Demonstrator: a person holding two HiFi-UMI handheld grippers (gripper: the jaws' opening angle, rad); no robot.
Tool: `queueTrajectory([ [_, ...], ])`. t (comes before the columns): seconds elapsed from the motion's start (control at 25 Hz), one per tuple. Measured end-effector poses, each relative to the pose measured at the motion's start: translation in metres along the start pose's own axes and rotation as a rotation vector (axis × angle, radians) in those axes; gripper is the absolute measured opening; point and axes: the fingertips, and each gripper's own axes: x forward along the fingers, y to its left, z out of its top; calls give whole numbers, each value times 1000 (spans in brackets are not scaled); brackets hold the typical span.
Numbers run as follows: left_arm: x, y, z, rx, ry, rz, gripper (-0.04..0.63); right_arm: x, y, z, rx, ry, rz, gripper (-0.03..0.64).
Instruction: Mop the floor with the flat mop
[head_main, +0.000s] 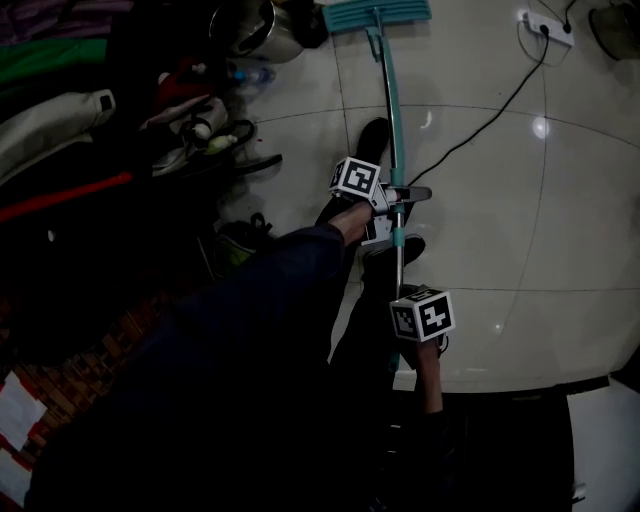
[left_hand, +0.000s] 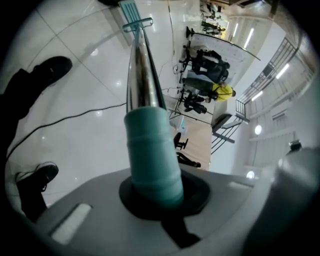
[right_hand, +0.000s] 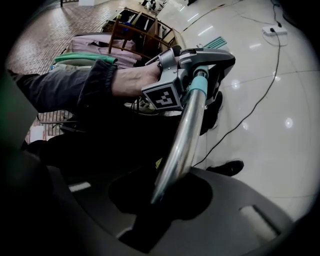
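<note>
White tiled floor. Flat mop runs near to far, its teal head on the far tiles. Left gripper clamps the teal sleeve mid-handle. Right gripper clamps the chrome shaft, nearer.

Flat mop head cut by top edge.

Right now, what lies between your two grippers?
Only the mop handle: bare chrome shaft from the right gripper up to the left gripper, clearest in the right gripper view.
</note>
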Motion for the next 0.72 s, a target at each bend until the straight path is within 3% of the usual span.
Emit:
queueTrajectory([
  [0.2,14,43,-86,-32,-20,28,5,3,-6,-93,13,20,27,87],
  [0.4,31,72,-144,-49,-13,30,5,7,-20,-161,34,40,21,87],
  [0.72,48,92,-171,-81,13,49,8,-1,-33,-189,42,76,20,87],
])
